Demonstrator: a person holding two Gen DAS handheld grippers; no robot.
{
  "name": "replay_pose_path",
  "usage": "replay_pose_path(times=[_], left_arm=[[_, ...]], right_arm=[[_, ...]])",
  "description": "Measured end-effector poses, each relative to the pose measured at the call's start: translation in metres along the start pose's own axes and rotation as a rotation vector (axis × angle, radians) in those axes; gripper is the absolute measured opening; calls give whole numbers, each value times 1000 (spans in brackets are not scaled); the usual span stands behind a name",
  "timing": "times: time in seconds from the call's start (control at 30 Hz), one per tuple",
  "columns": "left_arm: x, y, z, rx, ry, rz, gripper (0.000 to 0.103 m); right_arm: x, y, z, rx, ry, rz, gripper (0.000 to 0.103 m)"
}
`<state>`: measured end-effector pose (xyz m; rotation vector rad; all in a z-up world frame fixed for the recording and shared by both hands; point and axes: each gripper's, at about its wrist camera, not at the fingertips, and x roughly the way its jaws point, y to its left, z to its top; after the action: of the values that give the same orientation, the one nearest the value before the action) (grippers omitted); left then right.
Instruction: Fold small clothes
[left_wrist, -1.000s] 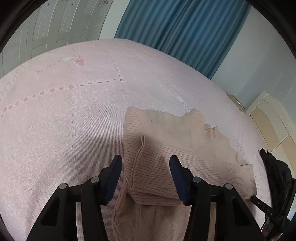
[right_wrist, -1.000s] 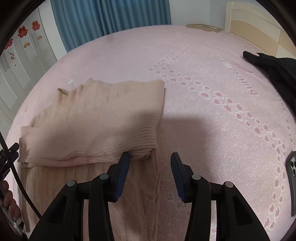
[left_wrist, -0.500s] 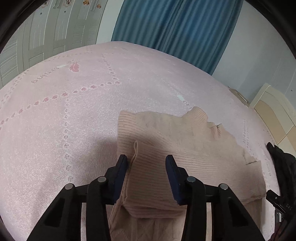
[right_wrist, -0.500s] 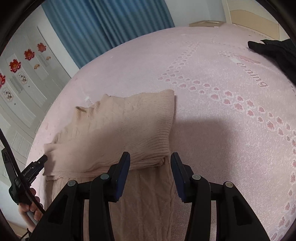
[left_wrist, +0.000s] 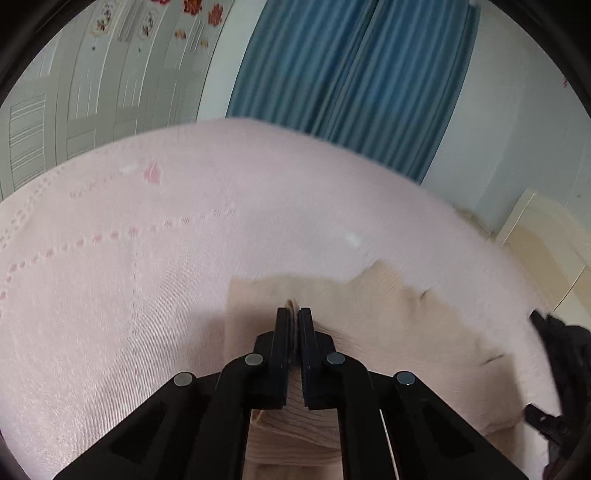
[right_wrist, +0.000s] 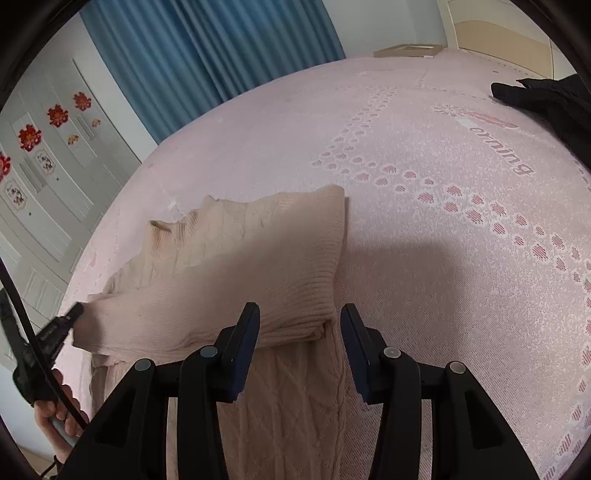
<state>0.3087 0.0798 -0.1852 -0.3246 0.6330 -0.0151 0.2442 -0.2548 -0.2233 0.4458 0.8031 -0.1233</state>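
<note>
The pink patterned bed cover (right_wrist: 424, 258) fills the centre of both views and carries the work; blue pleated curtains (left_wrist: 351, 81) occupy the upper centre of the left wrist view. The beige ribbed knit sweater (right_wrist: 236, 266) lies flat on the bed cover at centre-left of the right wrist view, with its upper part, collar included, already turned over across the cable-knit lower body, so at least one fold appears complete. Judged from this layout, one or more further folds and a final flattening are left before the garment forms a compact packet. A black garment (right_wrist: 550, 107) lies at the upper right edge, well apart from the sweater. The left gripper (left_wrist: 294, 321) has its fingers closed almost together, pinching an edge of the sweater fabric, visible between the tips at lower centre. The right gripper (right_wrist: 300, 325) has its fingers spread wide, straddling the corner of the folded layer, gripping nothing. Woven lettering (right_wrist: 498, 147) on the bed cover, upper right, appears inverted and reads approximately "Buinuo"; the exact spelling cannot be confirmed. No label is legible on the sweater.
</note>
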Motion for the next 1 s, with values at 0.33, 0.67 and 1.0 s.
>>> replay_pose_path(times=[0.33, 0.67, 1.0], left_arm=[[21, 12, -7, -38, 97, 89, 7], [21, 6, -17, -31, 156, 69, 26], [-9, 2, -28, -25, 152, 12, 40]], right_arm=[[20, 3, 3, -15, 20, -86, 45], [21, 3, 1, -18, 17, -101, 45], [8, 8, -10, -26, 1, -76, 45]])
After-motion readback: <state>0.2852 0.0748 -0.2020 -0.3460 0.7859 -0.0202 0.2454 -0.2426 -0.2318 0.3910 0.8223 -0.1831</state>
